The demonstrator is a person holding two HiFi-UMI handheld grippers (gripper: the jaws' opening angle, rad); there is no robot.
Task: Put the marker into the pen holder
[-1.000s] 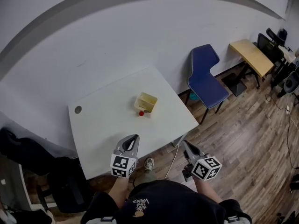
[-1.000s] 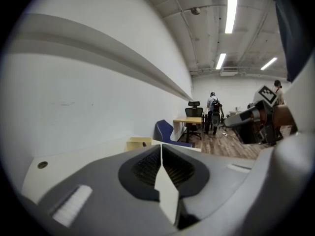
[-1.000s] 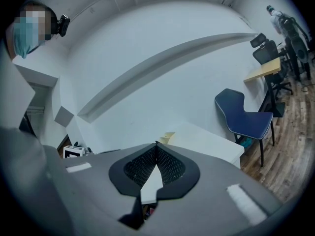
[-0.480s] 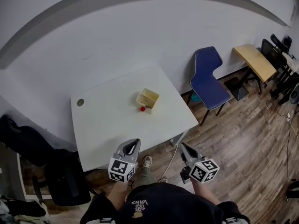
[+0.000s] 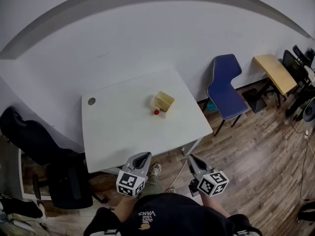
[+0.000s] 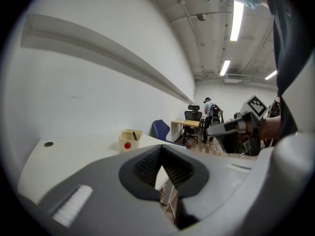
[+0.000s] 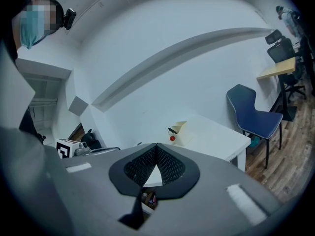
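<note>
The left gripper (image 5: 143,155) and right gripper (image 5: 190,158) are shut tight and hold nothing. A bump against the table (image 5: 118,129) could tip the pen holder (image 5: 164,101).

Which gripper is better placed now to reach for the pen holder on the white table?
Left, by a little. The left gripper has its tip at the near edge of the table, facing the pen holder; the right gripper hangs over the floor past that edge. Both are shut and empty.
</note>
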